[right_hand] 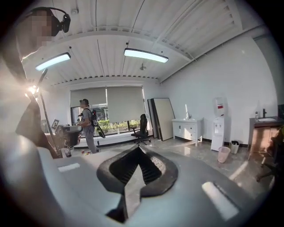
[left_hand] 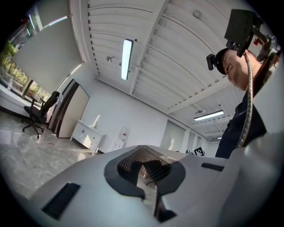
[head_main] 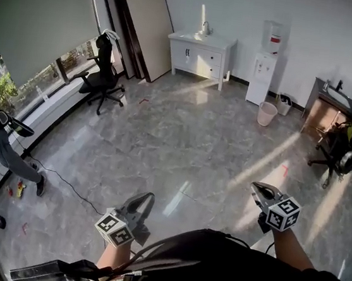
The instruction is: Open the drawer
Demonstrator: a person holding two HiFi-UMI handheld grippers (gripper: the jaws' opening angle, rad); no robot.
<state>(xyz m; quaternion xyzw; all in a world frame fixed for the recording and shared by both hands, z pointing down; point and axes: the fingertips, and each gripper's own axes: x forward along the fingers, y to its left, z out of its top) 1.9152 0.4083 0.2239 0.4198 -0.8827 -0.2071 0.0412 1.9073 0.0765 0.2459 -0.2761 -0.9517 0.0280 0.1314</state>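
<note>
My left claw [head_main: 148, 198] and right claw [head_main: 258, 187] are both closed, with nothing between the jaws, and they hang over the grey floor [head_main: 182, 144] near me. I take the drawer [head_main: 210, 57] to be in the white cabinet [head_main: 200, 44] against the far wall, well apart from both claws. I expect a light, rigid box that slides straight out. I'd hook its pull at the middle of the front, though the pull is too small to make out. The front looks flat, white and closed flush.

I see open floor [head_main: 183, 137] ahead up to the white cabinet [head_main: 199, 54]; office chair [head_main: 104, 74] stands left, pink bin [head_main: 266, 113] right.
</note>
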